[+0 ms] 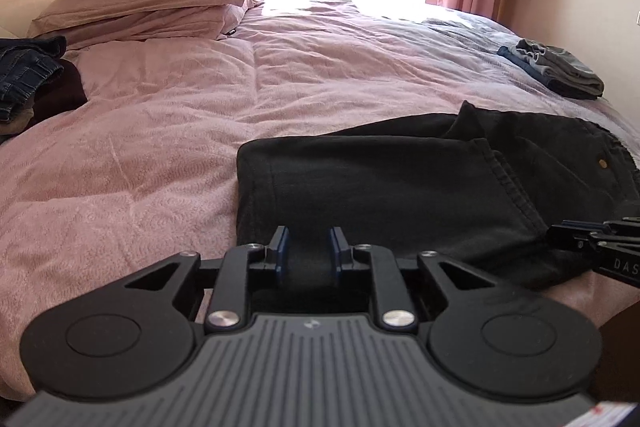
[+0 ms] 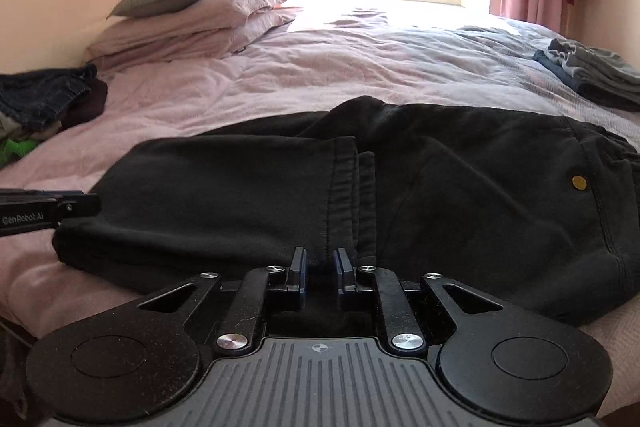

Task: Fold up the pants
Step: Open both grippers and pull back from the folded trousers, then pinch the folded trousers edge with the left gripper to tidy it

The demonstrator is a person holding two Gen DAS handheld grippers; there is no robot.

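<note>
Black pants [image 2: 280, 195] lie folded on the pink bed [image 1: 140, 147], lower centre. The left gripper [image 1: 308, 247] and right gripper [image 2: 320, 267] each stand slightly parted, nothing visibly clamped.

The left gripper [image 1: 308, 247], jaws slightly apart, hovers over folded black pants [image 1: 400, 187] on the pink bed [image 1: 160, 127].

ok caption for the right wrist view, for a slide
Right gripper fingers over half-folded black pants on a pink-covered bed.
</note>
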